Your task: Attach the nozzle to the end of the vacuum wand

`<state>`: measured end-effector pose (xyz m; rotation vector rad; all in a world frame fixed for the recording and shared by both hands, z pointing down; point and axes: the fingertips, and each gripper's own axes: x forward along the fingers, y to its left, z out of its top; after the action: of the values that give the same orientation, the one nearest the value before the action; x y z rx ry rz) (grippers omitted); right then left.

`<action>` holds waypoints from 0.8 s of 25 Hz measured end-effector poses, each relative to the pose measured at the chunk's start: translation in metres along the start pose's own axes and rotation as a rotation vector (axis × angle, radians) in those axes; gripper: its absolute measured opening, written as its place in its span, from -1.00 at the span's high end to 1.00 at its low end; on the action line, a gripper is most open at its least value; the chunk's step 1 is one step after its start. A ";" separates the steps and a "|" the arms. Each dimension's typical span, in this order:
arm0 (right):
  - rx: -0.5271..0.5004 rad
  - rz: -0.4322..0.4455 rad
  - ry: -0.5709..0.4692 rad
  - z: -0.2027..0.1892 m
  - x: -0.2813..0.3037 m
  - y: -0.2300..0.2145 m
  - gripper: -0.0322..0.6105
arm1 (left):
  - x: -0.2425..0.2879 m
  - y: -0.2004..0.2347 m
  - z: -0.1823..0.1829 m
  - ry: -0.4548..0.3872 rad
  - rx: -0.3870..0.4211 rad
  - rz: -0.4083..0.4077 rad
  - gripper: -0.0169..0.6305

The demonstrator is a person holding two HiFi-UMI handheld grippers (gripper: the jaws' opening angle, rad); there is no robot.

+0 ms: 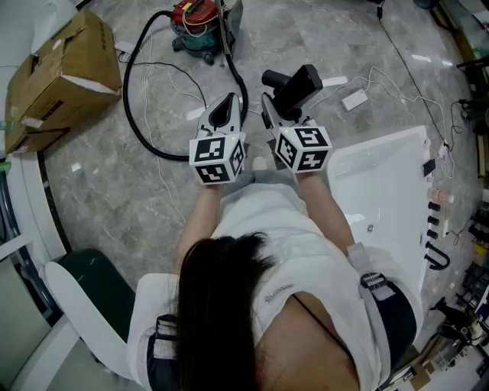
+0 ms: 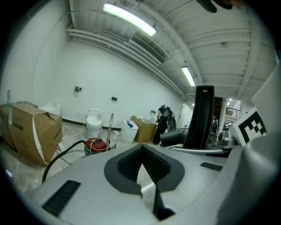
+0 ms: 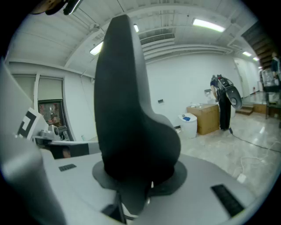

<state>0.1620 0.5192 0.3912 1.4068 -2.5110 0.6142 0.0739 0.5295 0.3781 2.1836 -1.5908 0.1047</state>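
While the left gripper point(image 1: 223, 114) is clenched on nothing, its jaws meeting, the right gripper point(image 1: 279, 114) grasps the black nozzle point(image 1: 296, 86) by its lower end; the nozzle sits between that gripper's jaws and rises well past them; in the head view its long axis runs away from the person and to the right; a round socket point(image 2: 173, 137) sticks out sideways toward the left gripper; the red vacuum point(image 1: 196, 21), with its hose point(image 1: 137, 114) and wand point(image 2: 110, 128), stands well apart on the floor beyond.
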 end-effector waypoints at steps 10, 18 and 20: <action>-0.020 -0.023 -0.001 0.010 0.023 -0.006 0.53 | 0.022 0.019 0.009 -0.003 -0.004 -0.001 0.94; 0.006 -0.069 -0.019 0.013 0.043 -0.006 0.53 | 0.032 0.045 0.009 0.015 -0.004 -0.037 0.94; 0.013 -0.072 -0.025 0.014 0.047 -0.004 0.53 | 0.033 0.050 0.009 0.022 0.002 -0.042 0.94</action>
<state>0.1414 0.4748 0.3966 1.5107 -2.4671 0.6043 0.0369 0.4839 0.3952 2.2086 -1.5322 0.1173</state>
